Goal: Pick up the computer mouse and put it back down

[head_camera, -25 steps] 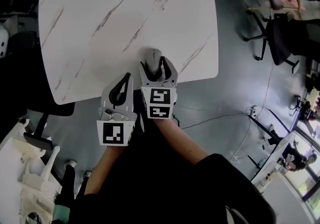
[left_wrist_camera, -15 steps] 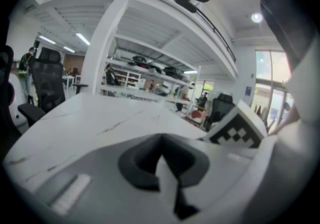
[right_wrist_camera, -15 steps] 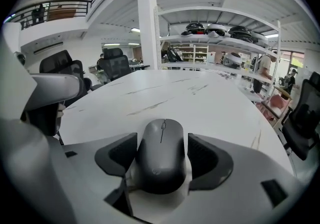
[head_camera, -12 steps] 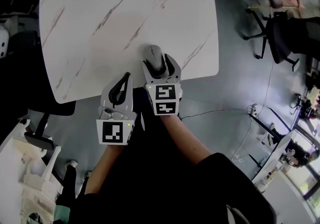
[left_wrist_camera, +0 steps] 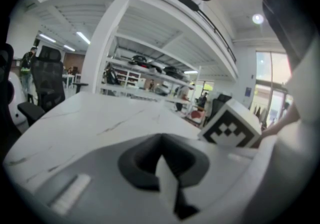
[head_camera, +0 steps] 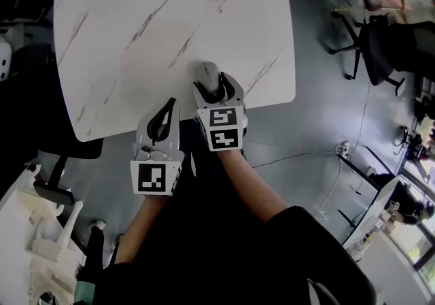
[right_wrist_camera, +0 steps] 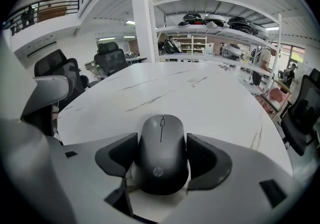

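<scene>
Since a second ago, right gripper (head_camera: 217, 93) crept slightly farther in over bench (head_camera: 156, 11) edge, computer mouse (right_wrist_camera: 161, 150) riding along. My fingers (right_wrist_camera: 205, 160) pinched mouse by both flanks, pads pressed on, its nose pointing away. Couldn't tell whether lifted or resting. Mouse sat close to bench's near edge. Left gripper (head_camera: 162, 126) hung off bench alongside, fingers together, nothing in them. Judged best course: even squeeze, level carry, straight down onto marble well inboard, then part fingers.
</scene>
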Demonstrator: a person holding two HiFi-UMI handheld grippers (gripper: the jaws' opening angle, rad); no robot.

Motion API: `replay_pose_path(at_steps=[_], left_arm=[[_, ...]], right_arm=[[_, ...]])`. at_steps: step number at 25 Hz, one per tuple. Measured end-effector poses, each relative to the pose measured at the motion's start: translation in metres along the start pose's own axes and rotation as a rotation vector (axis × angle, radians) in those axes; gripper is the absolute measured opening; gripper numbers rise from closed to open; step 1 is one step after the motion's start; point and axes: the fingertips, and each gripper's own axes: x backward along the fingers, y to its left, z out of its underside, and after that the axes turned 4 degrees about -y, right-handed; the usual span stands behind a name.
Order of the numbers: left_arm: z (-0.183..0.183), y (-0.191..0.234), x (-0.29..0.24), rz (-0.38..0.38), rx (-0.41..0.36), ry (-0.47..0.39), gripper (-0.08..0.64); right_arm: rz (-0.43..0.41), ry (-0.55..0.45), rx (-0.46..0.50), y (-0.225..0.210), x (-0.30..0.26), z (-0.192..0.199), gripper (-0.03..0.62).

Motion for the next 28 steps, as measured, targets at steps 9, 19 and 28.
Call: replay_pose_path(at_steps=[9, 19, 28], left_arm=[[-0.007, -0.002, -0.005, 0.012, -0.022, 0.001, 0.008], [-0.043, -0.01, -0.013, 0.027, -0.083, -0.065, 0.008], [-0.107, -0.016, -0.011, 0.008, -0.162, -0.174, 0.008]], right_arm=[[-0.007, -0.031, 0.0, -0.004, 0.003, -0.005, 0.265], [0.034, -0.203, 0.011, -0.013, 0.051, -0.06, 0.265], [0.094, -0.435, 0.018, -0.034, 0.122, -0.14, 0.265]])
